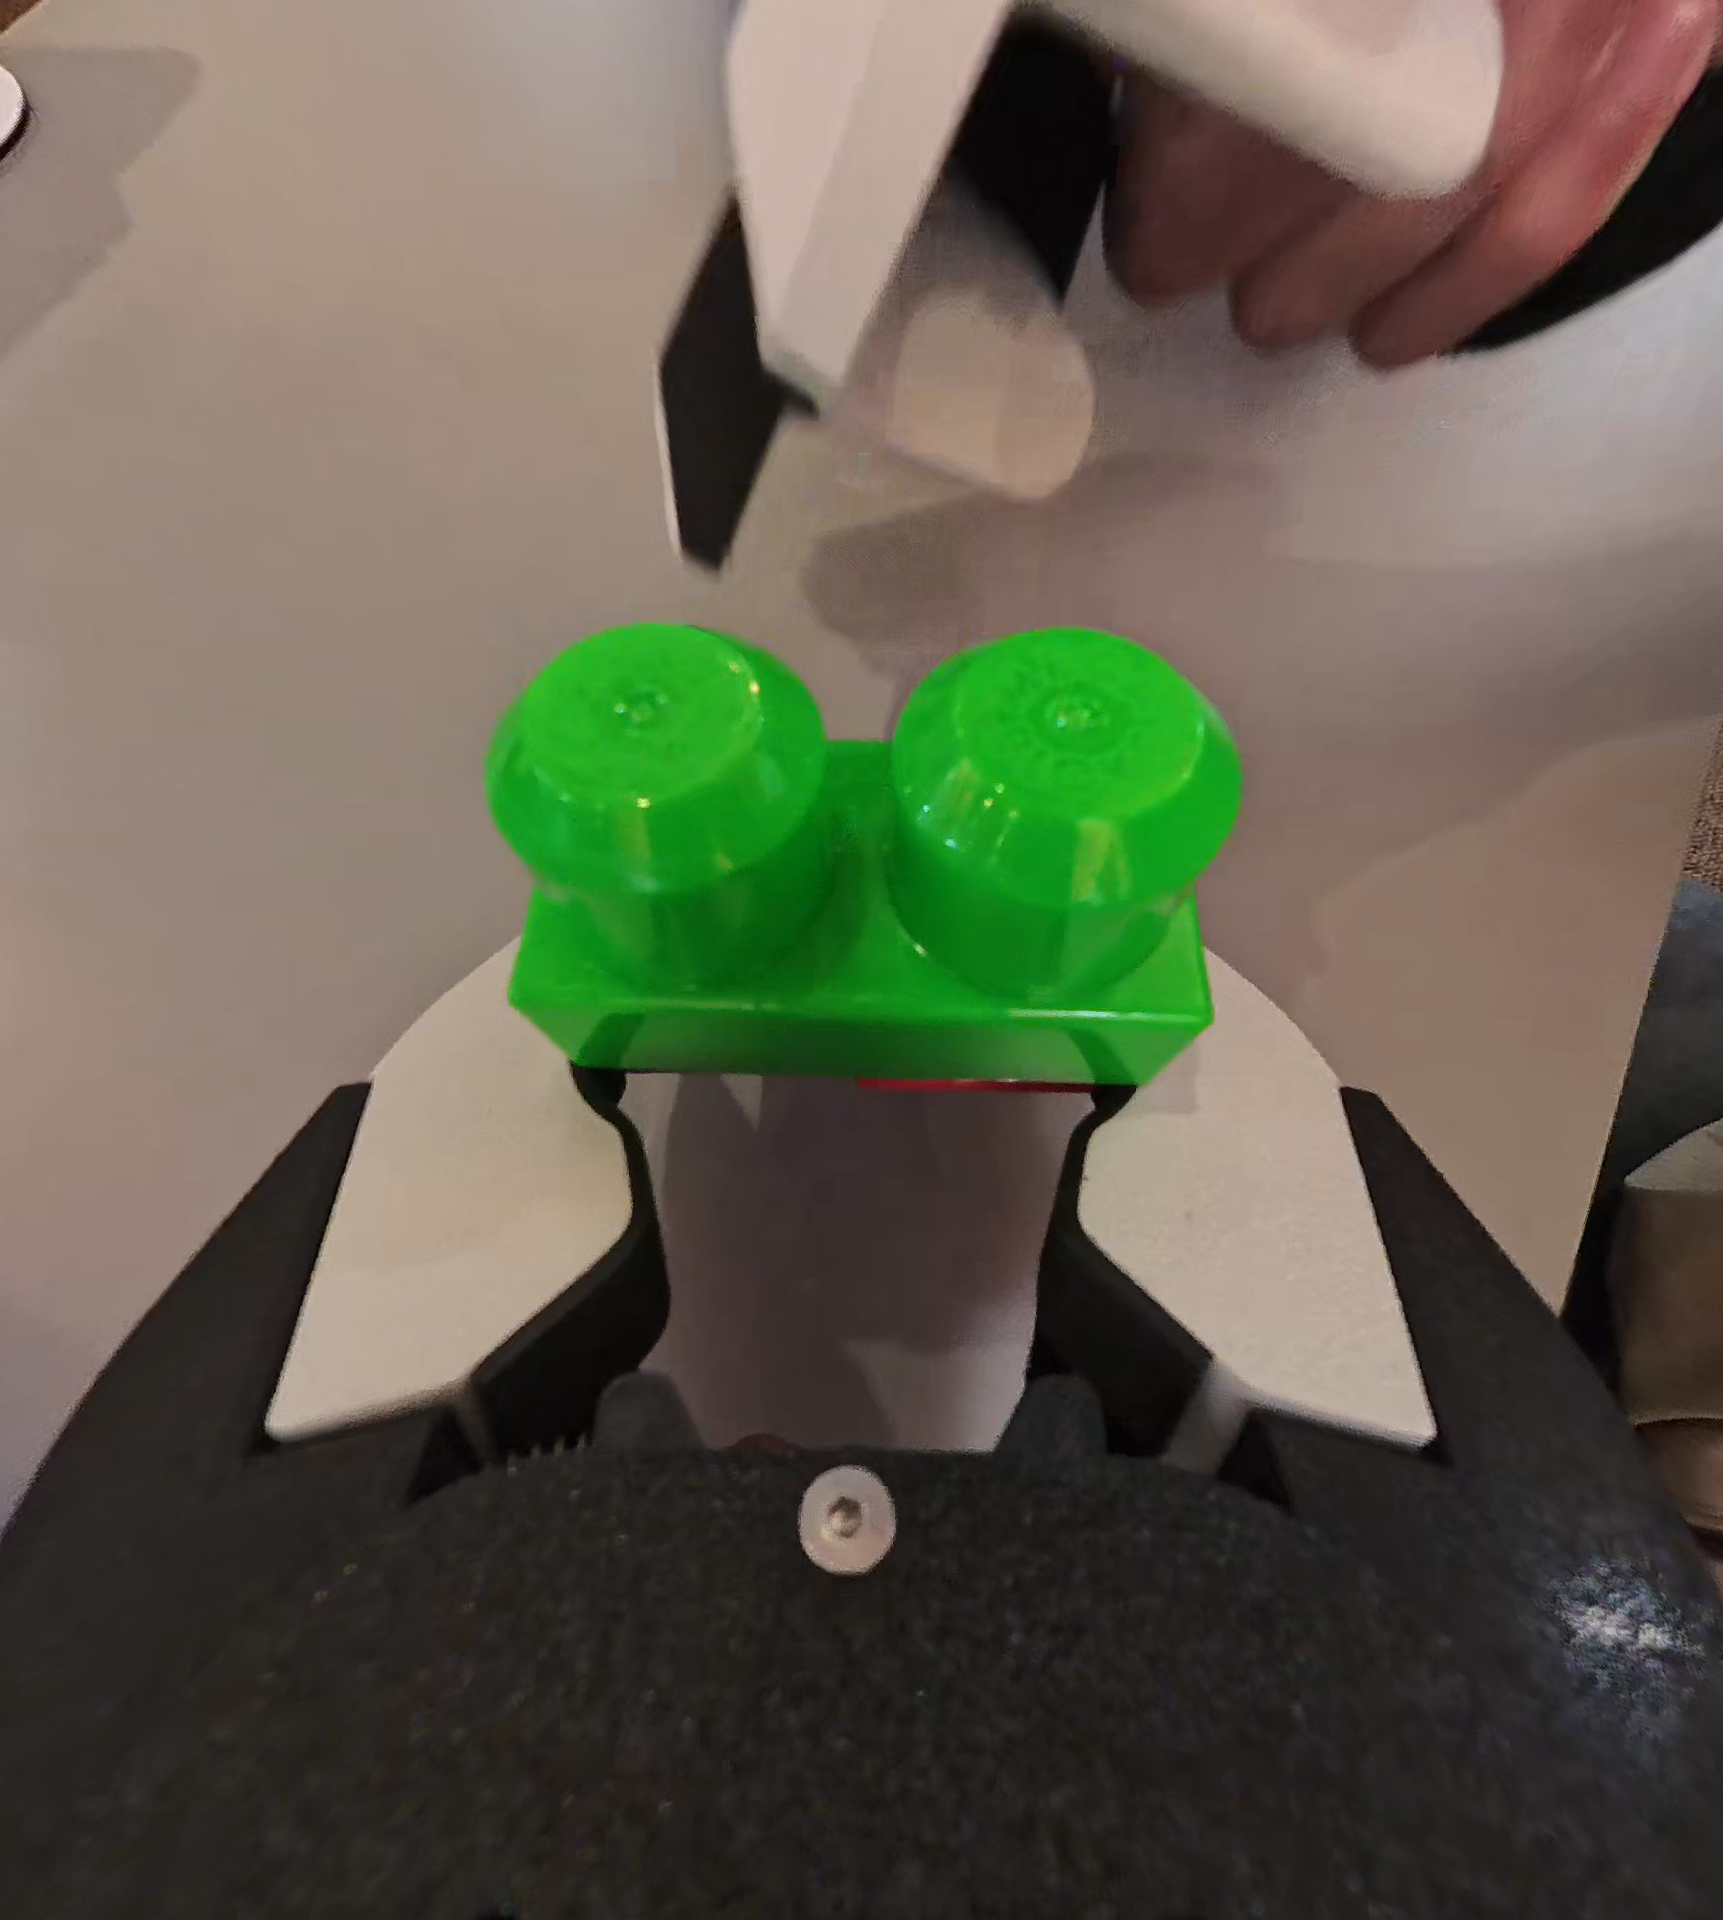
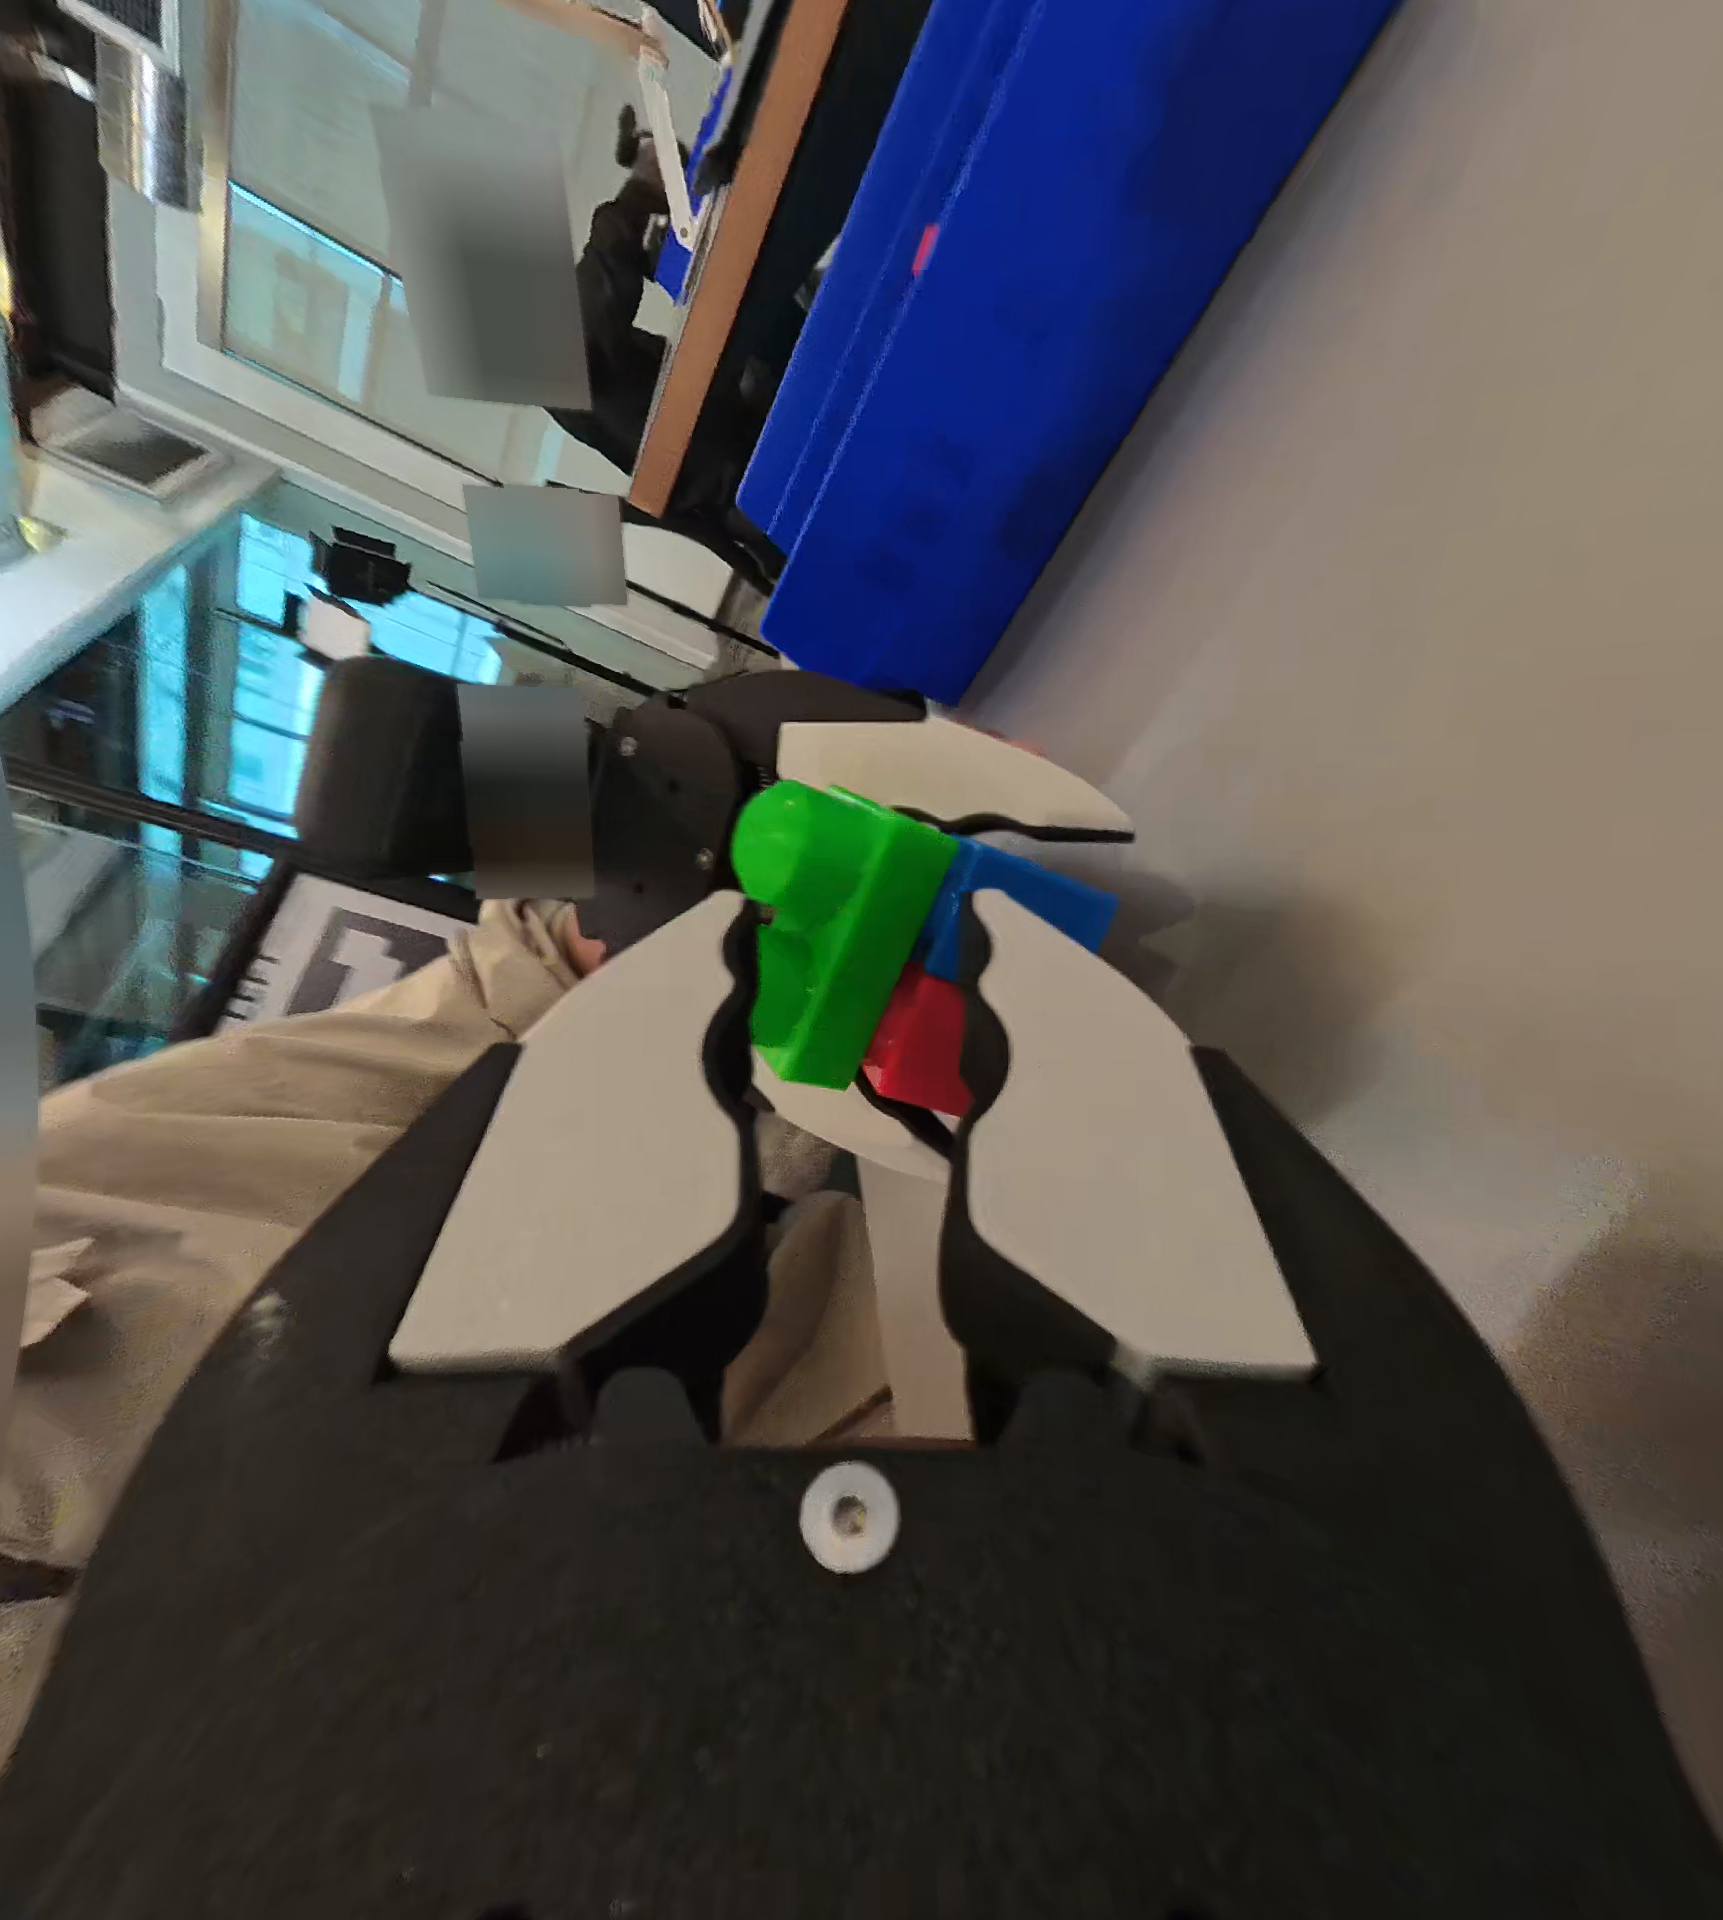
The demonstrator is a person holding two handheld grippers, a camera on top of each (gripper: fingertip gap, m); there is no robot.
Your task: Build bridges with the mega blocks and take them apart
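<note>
Our widest surface is the pale table (image 1: 265,623), with a big blue box (image 2: 992,343) lying at its far side. Above it we hold the left gripper (image 1: 852,1086), jaws clamped on a small bridge: a green block (image 1: 857,862) on top, a blue block (image 2: 1028,899) and a red block (image 2: 924,1044) beneath. Our right gripper (image 2: 862,1023) hovers just beside the stack, jaws parted and holding nothing. We judge this as the taking-apart step; next we'd need to close the right jaws on one block and pull it off.

Green two-stud block (image 1: 857,914) atop blue (image 2: 1028,899); red (image 2: 919,1039).
</note>
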